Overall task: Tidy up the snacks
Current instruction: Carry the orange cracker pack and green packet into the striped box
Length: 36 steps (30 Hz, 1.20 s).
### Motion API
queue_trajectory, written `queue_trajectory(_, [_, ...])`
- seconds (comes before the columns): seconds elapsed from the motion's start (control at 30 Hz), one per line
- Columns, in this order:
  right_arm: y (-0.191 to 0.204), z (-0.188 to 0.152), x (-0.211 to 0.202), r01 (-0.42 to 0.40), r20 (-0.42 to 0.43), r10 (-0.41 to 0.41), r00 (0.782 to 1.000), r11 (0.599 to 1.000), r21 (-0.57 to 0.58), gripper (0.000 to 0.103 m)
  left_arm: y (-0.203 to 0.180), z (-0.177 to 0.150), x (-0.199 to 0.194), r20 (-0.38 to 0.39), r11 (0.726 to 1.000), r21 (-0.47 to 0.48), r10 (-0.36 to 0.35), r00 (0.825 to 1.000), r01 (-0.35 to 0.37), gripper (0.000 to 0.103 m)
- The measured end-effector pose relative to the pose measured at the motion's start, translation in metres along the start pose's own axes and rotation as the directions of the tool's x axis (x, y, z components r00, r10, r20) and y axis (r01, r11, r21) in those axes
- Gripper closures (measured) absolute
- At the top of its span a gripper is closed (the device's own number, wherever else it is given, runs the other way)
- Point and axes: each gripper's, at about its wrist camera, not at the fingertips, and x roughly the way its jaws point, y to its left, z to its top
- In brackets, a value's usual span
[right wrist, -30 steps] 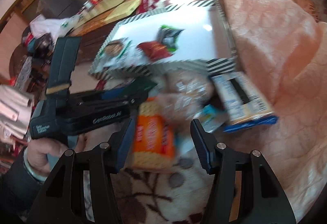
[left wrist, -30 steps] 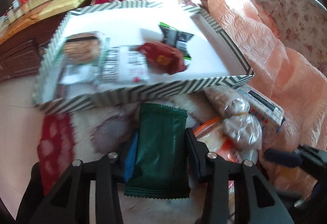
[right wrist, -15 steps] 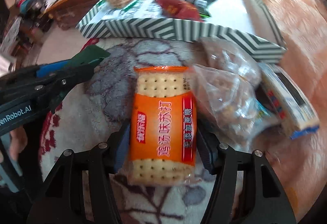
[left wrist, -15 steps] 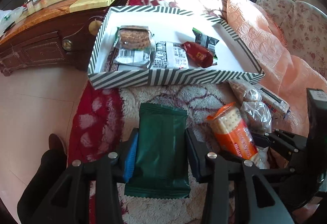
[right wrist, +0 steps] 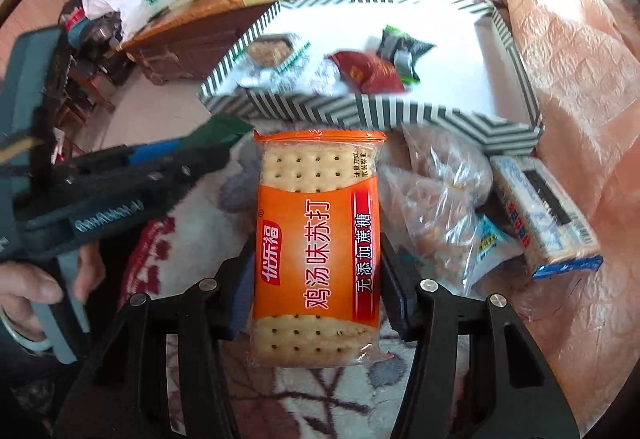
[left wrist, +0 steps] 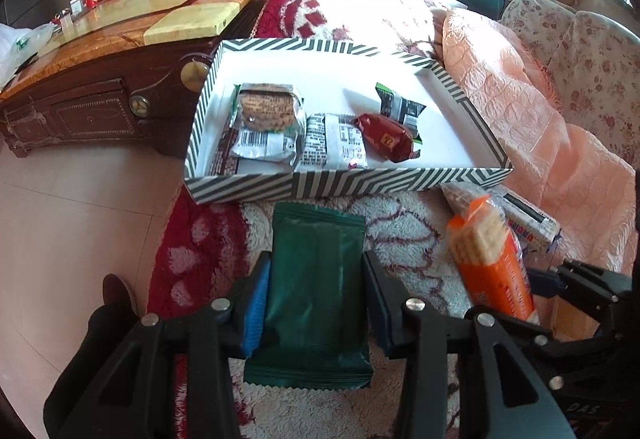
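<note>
A dark green snack packet (left wrist: 316,291) hangs over the fluffy rug, and my left gripper (left wrist: 316,271) is shut on its two long sides. My right gripper (right wrist: 316,251) is shut on an orange cracker pack (right wrist: 316,231), held clear of the rug; the left wrist view shows that pack (left wrist: 488,263) tilted up at the right. Just beyond both stands the striped box (left wrist: 340,185), open-topped, holding a biscuit packet (left wrist: 266,111), a white packet (left wrist: 336,147), a red packet (left wrist: 386,137) and a black-and-green one (left wrist: 400,107). My left gripper (right wrist: 200,155) shows at the left of the right wrist view.
Clear bags of snacks (right wrist: 440,191), a small blue sachet (right wrist: 488,239) and a white-and-blue packet (right wrist: 544,215) lie right of the cracker pack. A peach blanket (left wrist: 540,119) rises on the right. A dark wooden cabinet (left wrist: 100,99) and tiled floor (left wrist: 80,219) lie left.
My right gripper came down around the orange cracker pack, shut on it and raised it. My left gripper, still holding the green packet, drew back a little from the striped box.
</note>
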Motion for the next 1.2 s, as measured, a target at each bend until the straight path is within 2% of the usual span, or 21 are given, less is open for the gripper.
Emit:
queue_trajectory(0.17, [0.004,0.017,-0.011,0.0,0.053,0.0,0.999,1.0,0.005,0.05,-0.007,0.011,-0.002,0.02,1.0,0.018,0.01,1.0,-0.01,0.057])
queue_trajectory(0.57, [-0.022,0.059,-0.021,0.042,0.099,-0.045,0.994,0.999,0.03,0.05,-0.02,0.05,0.004,0.069,0.997,0.065,0.043,0.997,-0.048,0.057])
queue_trajectory(0.93, [-0.043,0.089,-0.011,0.058,0.099,-0.062,0.993,0.997,0.04,0.05,-0.019,0.079,0.027,0.071,0.994,0.074,0.077,0.994,-0.083,0.057])
queue_trajectory(1.2, [-0.051,0.104,-0.003,0.061,0.097,-0.065,0.993,0.997,0.04,0.05,-0.02,0.087,0.033,0.074,0.994,0.069,0.083,0.994,-0.088,0.057])
